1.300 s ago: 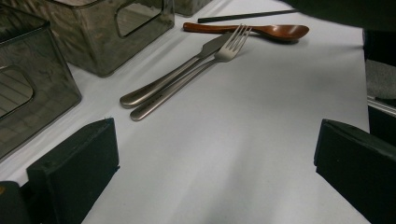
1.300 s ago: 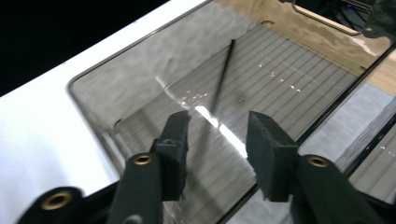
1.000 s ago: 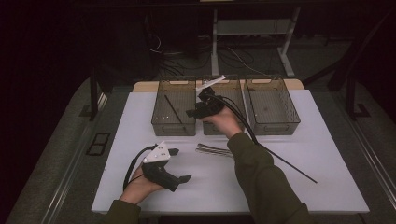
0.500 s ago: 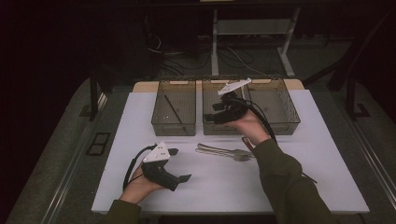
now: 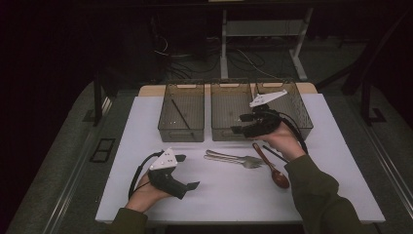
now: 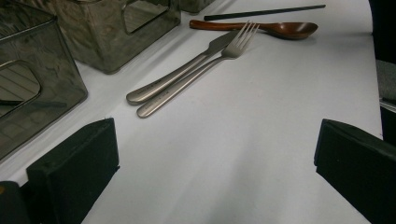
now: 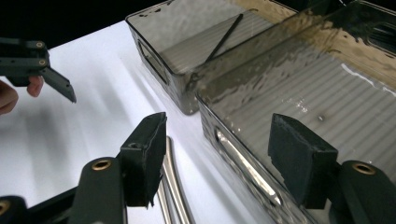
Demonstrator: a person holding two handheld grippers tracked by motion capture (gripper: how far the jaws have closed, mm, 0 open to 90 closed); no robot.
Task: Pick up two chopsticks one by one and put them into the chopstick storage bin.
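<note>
Sorting cutlery into bins: one black chopstick [image 5: 181, 115] lies in the left bin [image 5: 168, 127]. Fork [image 5: 234, 159], knife [image 6: 180, 70], wooden spoon [image 5: 272, 167] and second chopstick [image 6: 264, 12] remain on my bench [image 5: 224, 187]. Right claw [image 5: 239, 124] apart, empty, near the middle bin [image 5: 225, 132]; left claw [image 5: 187, 171] apart, idle.

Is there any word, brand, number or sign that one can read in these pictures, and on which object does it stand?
No text can be read.
Knife handle: a faint engraved mark, too small and blurred to read.
Fork handle: nothing legible.
Wooden spoon, black chopstick, three smoky bins: no lettering visible.
Left claw and right claw: no label visible.
</note>
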